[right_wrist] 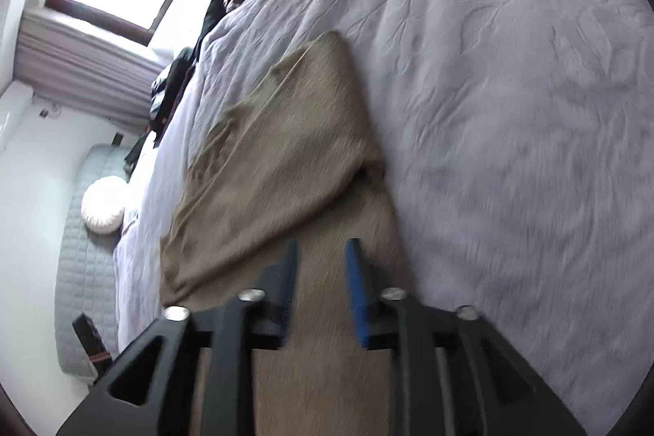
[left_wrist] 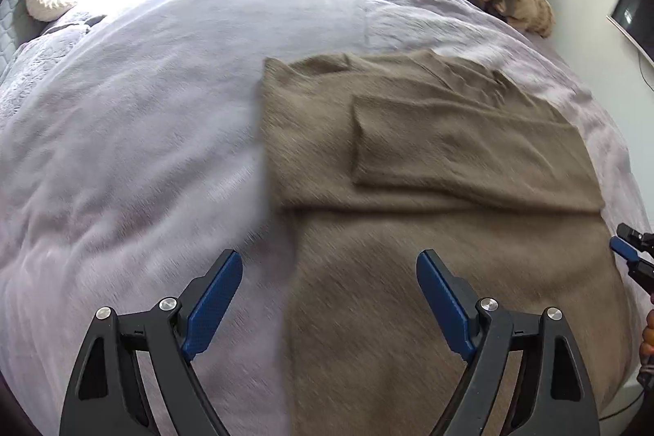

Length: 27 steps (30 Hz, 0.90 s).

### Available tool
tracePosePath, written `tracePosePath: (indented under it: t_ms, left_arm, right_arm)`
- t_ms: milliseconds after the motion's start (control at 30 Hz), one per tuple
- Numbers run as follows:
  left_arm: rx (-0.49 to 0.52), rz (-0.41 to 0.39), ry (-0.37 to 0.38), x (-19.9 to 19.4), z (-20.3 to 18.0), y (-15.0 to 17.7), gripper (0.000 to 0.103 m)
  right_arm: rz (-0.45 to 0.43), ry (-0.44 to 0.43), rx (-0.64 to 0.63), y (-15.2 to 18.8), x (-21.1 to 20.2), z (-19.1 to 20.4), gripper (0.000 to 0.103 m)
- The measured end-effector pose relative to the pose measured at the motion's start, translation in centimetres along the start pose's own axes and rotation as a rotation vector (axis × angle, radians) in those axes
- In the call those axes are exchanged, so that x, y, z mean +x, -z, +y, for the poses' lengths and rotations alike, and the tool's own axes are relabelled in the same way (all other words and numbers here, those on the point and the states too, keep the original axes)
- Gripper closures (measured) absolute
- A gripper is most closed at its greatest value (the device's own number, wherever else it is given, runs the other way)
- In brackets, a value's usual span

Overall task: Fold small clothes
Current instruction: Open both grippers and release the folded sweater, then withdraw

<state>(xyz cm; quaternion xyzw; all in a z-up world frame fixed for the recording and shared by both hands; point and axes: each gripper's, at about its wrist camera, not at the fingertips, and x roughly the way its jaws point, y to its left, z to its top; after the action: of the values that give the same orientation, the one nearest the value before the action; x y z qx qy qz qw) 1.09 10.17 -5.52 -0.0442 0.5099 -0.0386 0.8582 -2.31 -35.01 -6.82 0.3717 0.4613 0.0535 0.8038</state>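
Brown sweater (left_wrist: 429,158) lies flat on a lilac bedspread (left_wrist: 143,117), one sleeve folded across its body; left gripper (left_wrist: 329,272) hangs above its edge, jaws spread wide; right gripper (right_wrist: 321,264) hovers over it, jaws partly apart, pinching nothing.

Plain tan sweater (left_wrist: 429,158), lavender bedspread (left_wrist: 143,129)
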Motion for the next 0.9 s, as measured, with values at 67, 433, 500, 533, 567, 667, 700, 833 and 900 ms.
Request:
tracePosePath:
  t_ms: [67,433,500,533,567,667,700,833,900]
  left_arm:
    - [0.011,0.011,0.010,-0.4,-0.7,0.9,0.016]
    - [0.015,0.019,0.019,-3.3,-1.8,5.4,0.012]
    - [-0.009,0.019,0.025,-3.6,-1.4,6.1,0.001]
    - [-0.014,0.013,0.026,-3.7,-1.3,6.4,0.001]
    - [-0.014,0.008,0.024,-3.9,-1.2,6.7,0.001]
    - [-0.013,-0.002,0.018,-4.1,-1.0,7.5,0.001]
    - [-0.012,-0.005,0.018,-4.2,-1.0,7.6,0.001]
    - [0.005,-0.023,0.018,-4.6,-1.0,8.3,0.001]
    - [0.019,-0.029,0.021,-4.9,-1.0,8.5,0.001]
  right_arm:
    - [0.012,-0.008,-0.007,1.2,-0.2,0.4,0.059]
    - [0.034,-0.005,-0.079,6.2,-3.1,1.4,0.044]
    - [0.027,-0.003,-0.081,6.8,-3.7,1.3,0.040]
    - [0.023,-0.002,-0.081,7.1,-4.0,1.2,0.040]
    - [0.019,-0.002,-0.083,7.3,-4.3,1.2,0.039]
    - [0.010,0.000,-0.094,8.1,-4.9,1.3,0.029]
    - [0.007,-0.004,-0.099,8.4,-5.1,1.3,0.027]
    - [-0.005,0.004,-0.110,9.4,-5.5,1.4,0.027]
    - [-0.009,0.005,-0.119,9.9,-5.7,1.6,0.027]
